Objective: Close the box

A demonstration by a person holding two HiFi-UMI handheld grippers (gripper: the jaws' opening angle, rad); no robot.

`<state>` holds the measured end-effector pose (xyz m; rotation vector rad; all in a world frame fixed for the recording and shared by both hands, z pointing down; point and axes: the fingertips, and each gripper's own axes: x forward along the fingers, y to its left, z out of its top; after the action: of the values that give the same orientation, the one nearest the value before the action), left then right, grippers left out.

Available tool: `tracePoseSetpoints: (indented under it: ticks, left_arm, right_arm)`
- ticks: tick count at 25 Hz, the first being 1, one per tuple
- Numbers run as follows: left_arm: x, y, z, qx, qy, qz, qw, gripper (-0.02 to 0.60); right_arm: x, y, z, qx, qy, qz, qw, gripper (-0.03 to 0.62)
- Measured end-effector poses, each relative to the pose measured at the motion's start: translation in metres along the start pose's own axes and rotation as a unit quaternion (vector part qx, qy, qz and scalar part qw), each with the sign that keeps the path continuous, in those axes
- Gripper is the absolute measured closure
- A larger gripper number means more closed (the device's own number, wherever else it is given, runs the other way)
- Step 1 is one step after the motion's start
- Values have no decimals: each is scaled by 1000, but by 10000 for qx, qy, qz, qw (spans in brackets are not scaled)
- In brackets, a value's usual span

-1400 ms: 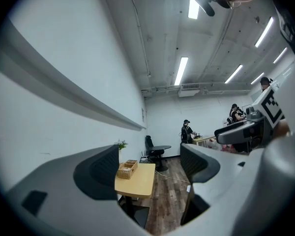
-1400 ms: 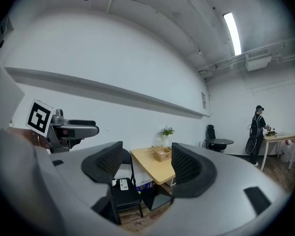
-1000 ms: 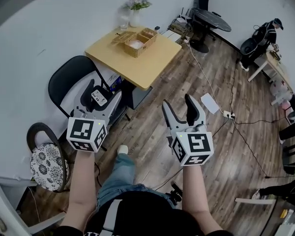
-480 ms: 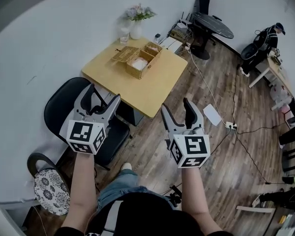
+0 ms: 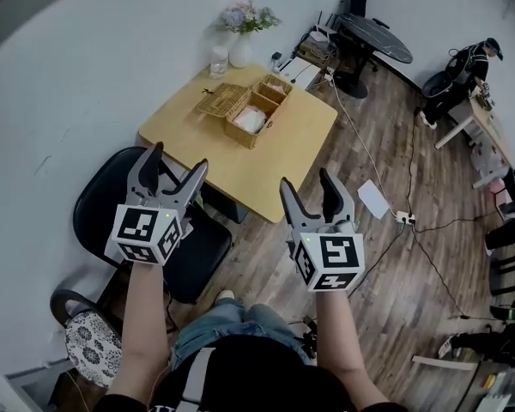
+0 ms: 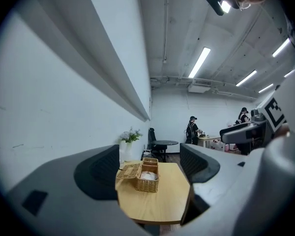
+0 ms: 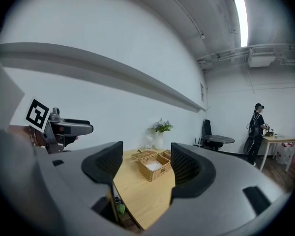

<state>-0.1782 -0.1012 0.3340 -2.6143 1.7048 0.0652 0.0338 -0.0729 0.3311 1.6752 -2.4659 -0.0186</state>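
The left tongs (image 5: 178,160) are wide open with nothing between the jaws, and the right tongs (image 5: 306,183) are the same, open and empty, held up side by side in the air. Both point toward the desk (image 5: 266,170), but neither is over it yet. The left one hangs above a black chair (image 5: 112,204) by the desk's near-left edge, and the right one is above the floor beside the desk's nearest corner. In the last second the desk has slid closer in the head view, so the person seems to be walking up to it, and the tongs have stayed open all the way. The box (image 5: 256,114) — a woven basket with something white inside — sits at the far end of the desk, near the corner with the flower vase (image 5: 240,48). Its lid (image 5: 219,99) lies flung open on the wall side. So nothing is closed yet — this looks like the walk-up, with the lid well out of reach
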Motion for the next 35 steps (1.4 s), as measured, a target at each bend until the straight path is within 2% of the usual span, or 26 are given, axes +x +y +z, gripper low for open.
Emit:
tracePoseSetpoints:
  ticks: [13, 21, 29, 35]
  left_arm:
    - [54, 14, -23, -264, 51, -65, 9996, 224]
    - [143, 30, -34, -248, 214, -58, 9994, 225]
    - [234, 56, -28, -211, 294, 130, 9993, 225]
    - [286, 71, -36, -337, 427, 254, 9982, 227]
  right_arm:
    - [45, -25, -11, -26, 84, -47, 9999, 281]
    - [119, -81, -11, 107, 81, -30, 9999, 283]
    - [202, -140, 0, 231, 64, 83, 9997, 284]
    - [250, -179, 3, 354, 76, 156, 9992, 287]
